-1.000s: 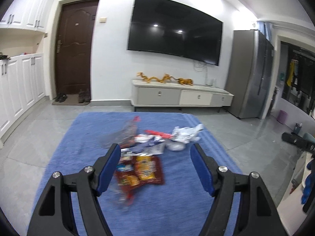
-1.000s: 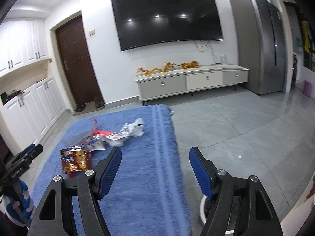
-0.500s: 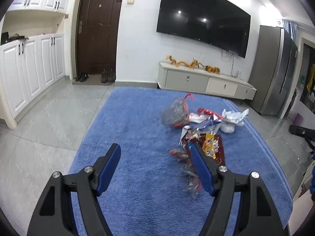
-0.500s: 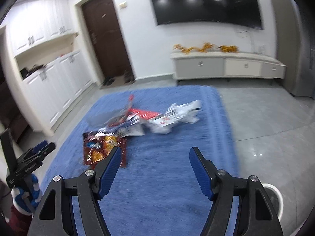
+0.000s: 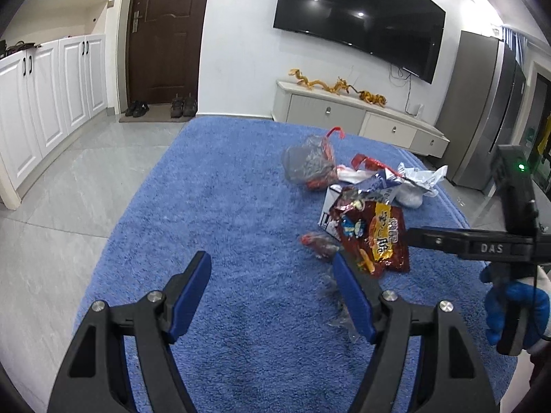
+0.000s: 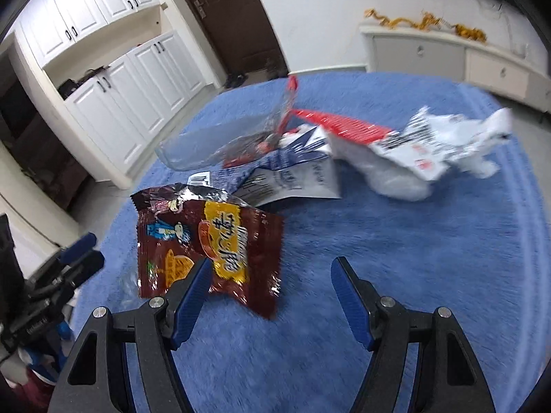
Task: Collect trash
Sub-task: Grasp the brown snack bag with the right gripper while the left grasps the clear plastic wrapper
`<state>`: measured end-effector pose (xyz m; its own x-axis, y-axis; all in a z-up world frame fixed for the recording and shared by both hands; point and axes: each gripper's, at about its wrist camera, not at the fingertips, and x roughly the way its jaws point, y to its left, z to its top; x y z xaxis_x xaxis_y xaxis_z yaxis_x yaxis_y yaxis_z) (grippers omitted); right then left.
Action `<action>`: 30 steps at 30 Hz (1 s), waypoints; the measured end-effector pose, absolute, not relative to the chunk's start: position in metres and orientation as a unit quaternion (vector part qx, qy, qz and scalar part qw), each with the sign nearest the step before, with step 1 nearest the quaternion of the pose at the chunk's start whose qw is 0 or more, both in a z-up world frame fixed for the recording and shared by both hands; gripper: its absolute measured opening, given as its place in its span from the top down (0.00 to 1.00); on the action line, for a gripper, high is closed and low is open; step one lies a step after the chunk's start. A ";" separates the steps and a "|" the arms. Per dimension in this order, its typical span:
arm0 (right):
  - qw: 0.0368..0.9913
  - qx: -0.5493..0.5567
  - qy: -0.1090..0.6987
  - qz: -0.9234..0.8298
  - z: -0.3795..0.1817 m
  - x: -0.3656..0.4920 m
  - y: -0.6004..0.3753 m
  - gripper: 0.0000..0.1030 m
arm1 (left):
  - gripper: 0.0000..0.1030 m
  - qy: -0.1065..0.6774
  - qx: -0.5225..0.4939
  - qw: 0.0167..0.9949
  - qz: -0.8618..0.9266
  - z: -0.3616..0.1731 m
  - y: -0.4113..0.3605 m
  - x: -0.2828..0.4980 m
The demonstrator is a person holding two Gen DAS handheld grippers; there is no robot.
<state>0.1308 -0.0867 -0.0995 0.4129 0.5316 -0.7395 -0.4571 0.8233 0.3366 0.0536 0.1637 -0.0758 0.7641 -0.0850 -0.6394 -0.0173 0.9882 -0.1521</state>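
Blue fuzzy rug (image 6: 378,241) holds all the trash in one heap; none is picked up yet, so the job is barely begun. The left tongs (image 5: 272,296) and right tongs (image 6: 268,296) gape wide with nothing inside. A shiny, crinkly brown snack bag (image 6: 213,244) lies nearest. Behind it are a flat blue-and-white wrapper (image 6: 292,179), a clear floppy bag (image 6: 206,148) and crumpled white paper (image 6: 430,148).
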 end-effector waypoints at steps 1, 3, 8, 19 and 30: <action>0.838 0.043 0.455 0.297 -0.100 0.133 -0.085 0.33 | 0.30 0.344 -0.076 0.936 -0.017 -0.077 0.164 0.054; 0.832 0.049 0.457 0.311 -0.105 0.140 -0.081 0.39 | 0.30 0.346 -0.079 0.935 -0.016 -0.079 0.164 0.054; 0.819 0.042 0.461 0.338 -0.109 0.144 -0.075 0.80 | 0.30 0.353 -0.077 0.933 -0.012 -0.082 0.160 0.054; 0.846 0.058 0.410 0.335 -0.083 0.110 -0.127 0.92 | 0.30 0.369 -0.064 0.927 -0.037 -0.082 0.135 0.060; 0.872 0.109 0.385 0.283 -0.072 0.092 -0.195 0.92 | 0.30 0.407 -0.027 0.911 -0.069 -0.106 0.083 0.104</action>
